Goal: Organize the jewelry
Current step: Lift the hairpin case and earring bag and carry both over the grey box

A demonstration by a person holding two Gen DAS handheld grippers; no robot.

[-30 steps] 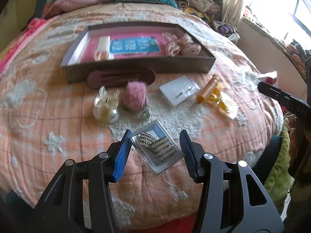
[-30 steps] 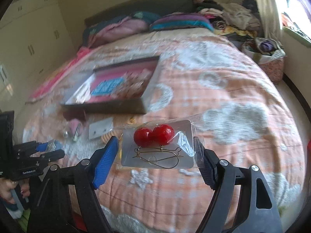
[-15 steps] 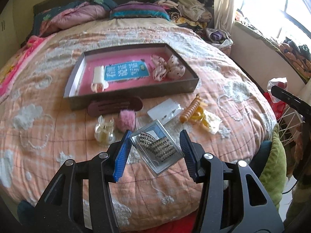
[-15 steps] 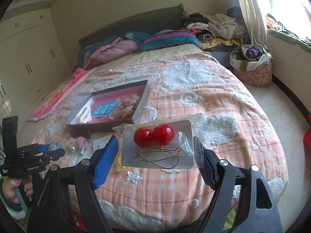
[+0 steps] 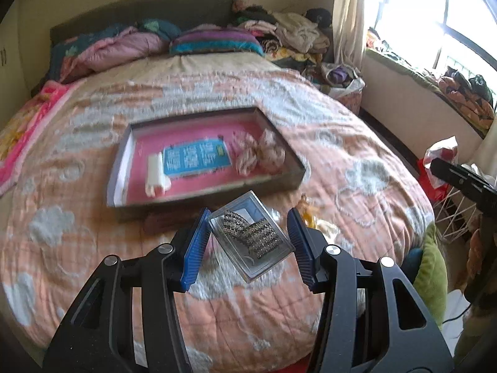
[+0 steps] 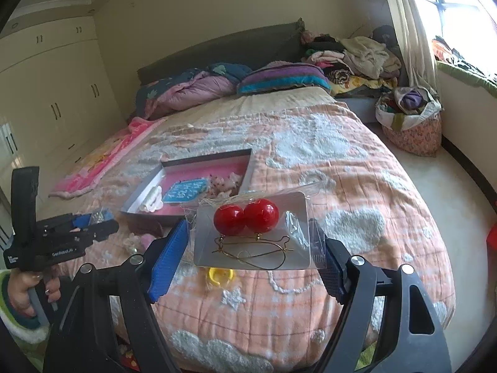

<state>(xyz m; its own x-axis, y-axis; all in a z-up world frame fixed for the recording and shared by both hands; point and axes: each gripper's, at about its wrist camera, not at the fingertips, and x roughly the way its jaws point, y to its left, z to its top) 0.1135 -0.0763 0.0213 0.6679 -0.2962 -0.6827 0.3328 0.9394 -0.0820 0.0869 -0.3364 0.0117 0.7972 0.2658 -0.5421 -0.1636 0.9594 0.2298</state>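
Tray (image 5: 298, 171) on the bed (image 5: 357, 143), pillows (image 5: 214, 43) behind it, laundry basket (image 6: 410, 124) to the right.

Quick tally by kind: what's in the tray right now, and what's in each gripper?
In the tray:
Blue card: 1
White clip: 1
Fabric bows: 1 cluster
Held:
Left gripper, clear rhinestone case: 1
Right gripper, red earring packet: 1
Total: 5

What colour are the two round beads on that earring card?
Glossy red beads, hanging from gold-coloured wires. They show best in the right wrist view.
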